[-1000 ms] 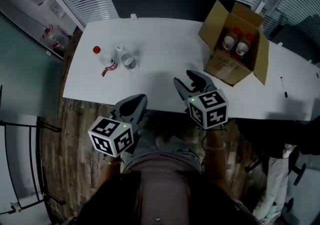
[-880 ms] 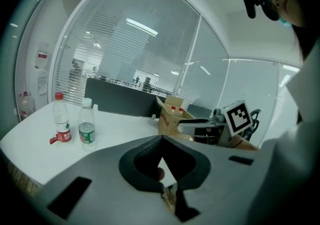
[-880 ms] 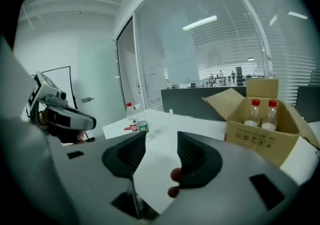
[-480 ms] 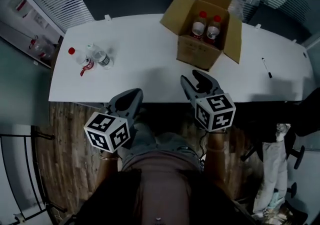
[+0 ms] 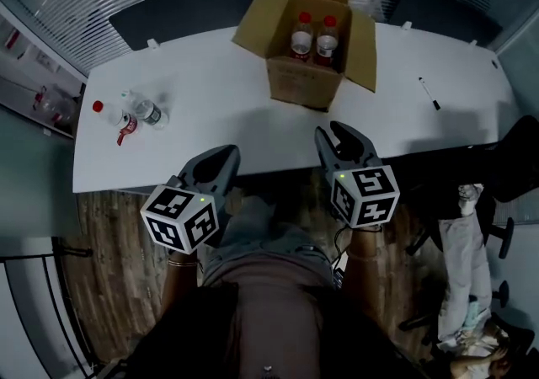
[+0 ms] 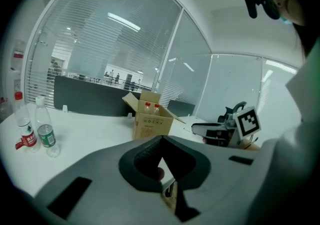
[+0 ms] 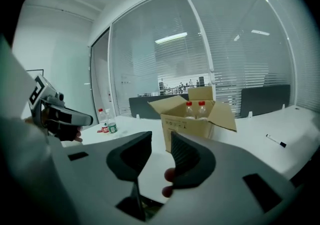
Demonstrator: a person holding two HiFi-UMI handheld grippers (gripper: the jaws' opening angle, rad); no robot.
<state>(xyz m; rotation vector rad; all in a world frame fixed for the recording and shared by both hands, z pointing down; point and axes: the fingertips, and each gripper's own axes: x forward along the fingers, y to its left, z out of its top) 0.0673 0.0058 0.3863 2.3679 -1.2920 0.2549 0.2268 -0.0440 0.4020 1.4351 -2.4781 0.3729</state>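
Two loose bottles [image 5: 135,112]: far left on table [image 5: 210,74], side by side, well apart from grippers.
Left gripper [image 5: 226,154]: at near table edge, jaws together, empty.
Cardboard box [image 5: 295,87]: open, two red-capped bottles [image 5: 313,32] upright inside.
Right gripper [image 5: 345,135]: facing box, jaws narrowly parted, empty.
Stage, judged: approach; next calls for forward reach.

Box [image 5: 296,87] on table [image 5: 219,129], loose bottles [image 5: 149,114] left

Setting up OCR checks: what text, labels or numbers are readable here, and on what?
Nothing is readable.
Cardboard box: dark print on its side, too small to read.
Red-label bottle, green-label bottle: labels blurred.
Marker cubes: black-and-white squares only, no words.
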